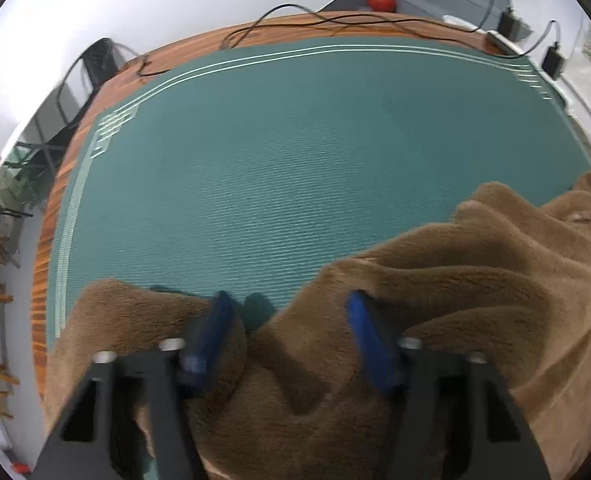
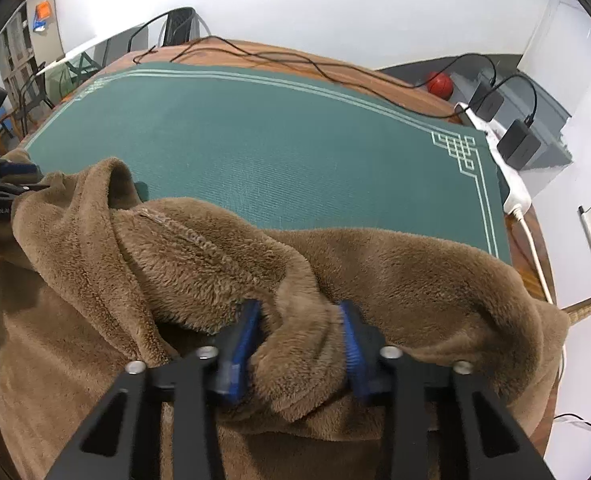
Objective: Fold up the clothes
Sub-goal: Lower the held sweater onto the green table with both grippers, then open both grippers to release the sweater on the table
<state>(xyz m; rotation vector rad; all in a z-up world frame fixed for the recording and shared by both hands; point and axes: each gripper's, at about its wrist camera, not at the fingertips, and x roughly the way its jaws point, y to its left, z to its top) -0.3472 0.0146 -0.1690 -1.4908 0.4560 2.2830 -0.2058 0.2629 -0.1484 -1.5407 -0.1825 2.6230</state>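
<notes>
A brown fleece garment (image 1: 435, 280) lies bunched at the near edge of a green mat (image 1: 287, 140). My left gripper (image 1: 291, 320) is open, its blue pads apart, with a fold of fleece lying between them. In the right wrist view the same garment (image 2: 215, 248) shows a zipper along a raised fold. My right gripper (image 2: 301, 332) has its blue pads pressed on a thick bunch of fleece. The left gripper (image 2: 11, 180) shows at the far left of that view, at the garment's edge.
The green mat (image 2: 295, 144) covers a wooden table (image 1: 199, 46). Black cables (image 1: 295, 20) run along the far edge. A white power strip with black adapters (image 2: 515, 160) sits at the right edge. A red ball (image 1: 380, 0) and chairs (image 2: 175, 28) stand beyond the table.
</notes>
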